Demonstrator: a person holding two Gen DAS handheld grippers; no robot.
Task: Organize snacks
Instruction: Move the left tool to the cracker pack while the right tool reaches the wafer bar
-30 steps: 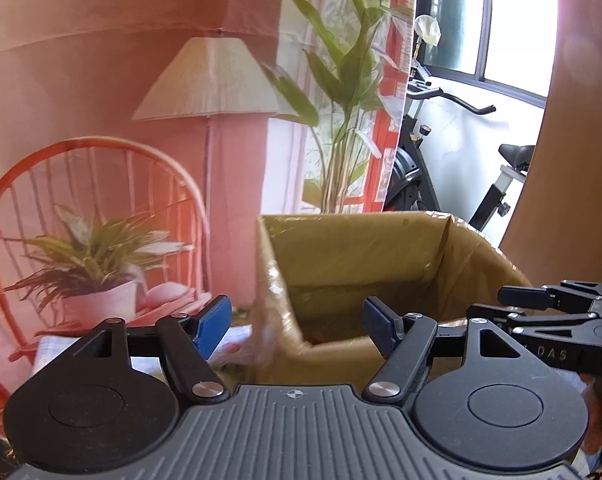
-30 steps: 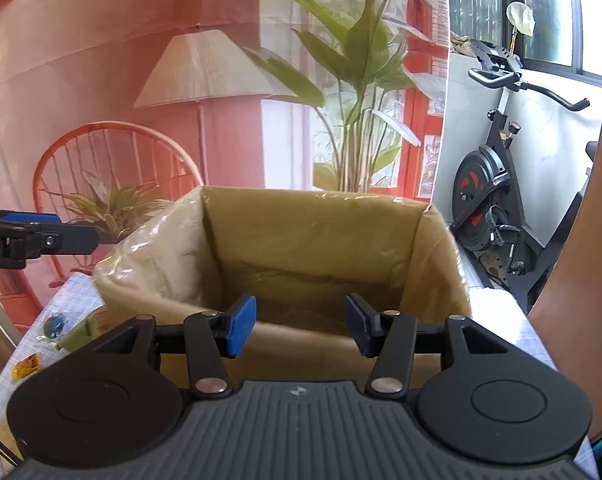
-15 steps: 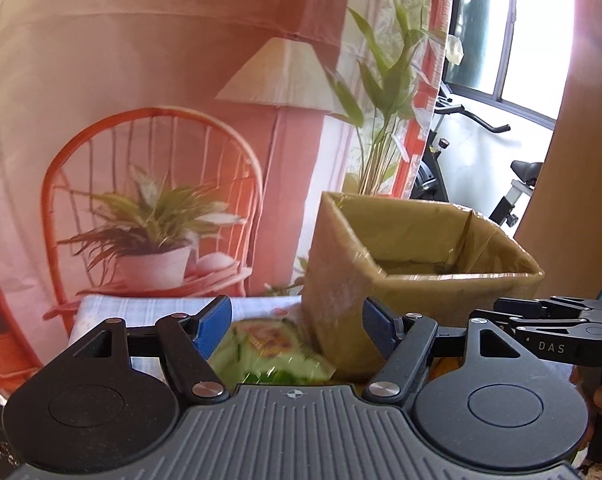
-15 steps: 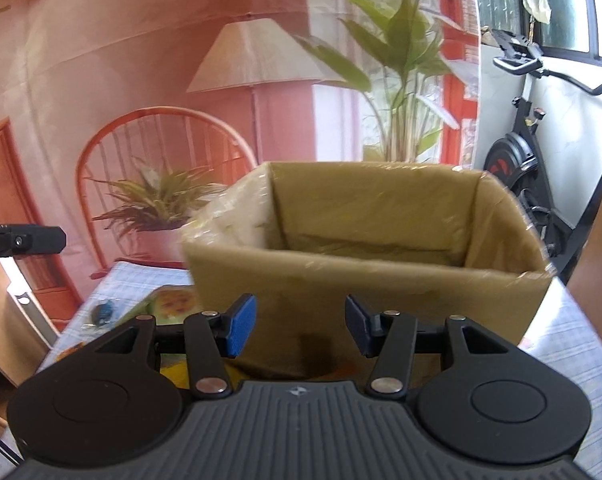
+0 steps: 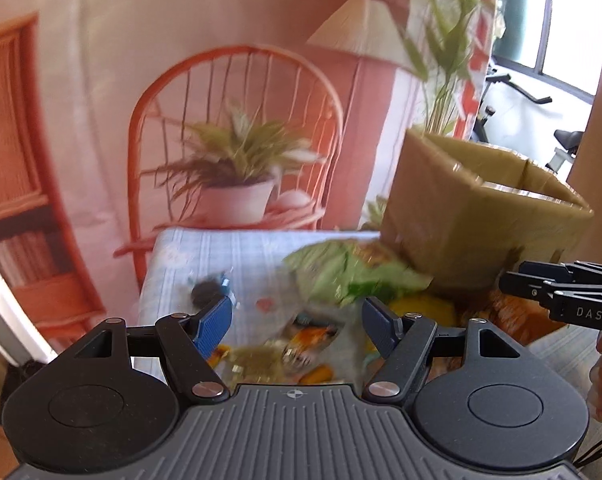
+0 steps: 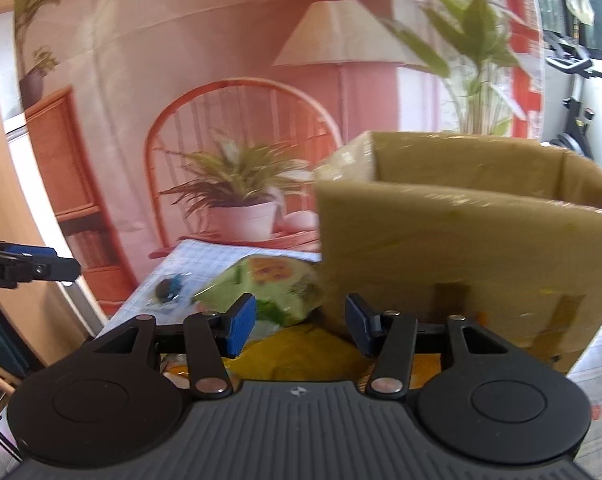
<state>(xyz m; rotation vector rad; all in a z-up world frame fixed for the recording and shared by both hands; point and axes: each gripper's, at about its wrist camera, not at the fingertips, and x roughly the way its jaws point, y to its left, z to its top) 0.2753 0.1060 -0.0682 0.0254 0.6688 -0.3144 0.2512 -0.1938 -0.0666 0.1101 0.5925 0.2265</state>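
Left gripper [image 5: 297, 320]: fingers spread wide, nothing between the pads. Right gripper [image 6: 300, 322]: fingers parted somewhat narrower, likewise empty.

Just beyond the left fingers, at lower centre of the left view, a blurred scatter of small snack packets [image 5: 301, 344] on the checked counter [image 5: 205, 248]; a dark round sweet [image 5: 203, 292] just past the left pad. Further out and right of centre, a green snack bag [image 5: 353, 272], long axis running roughly left to right, its right end against the cardboard box [image 5: 473, 208] at right of frame.

In the right view, the same green snack bag [image 6: 273, 284] just beyond the left pad, and a yellow packet [image 6: 301, 354] directly below the gap. Cardboard box [image 6: 461, 248] filling the right half, open-topped.

Probably a reach toward the loose snacks, still unsorted outside the box. Small packets nearest the left fingers; yellow packet and green bag nearer the right.
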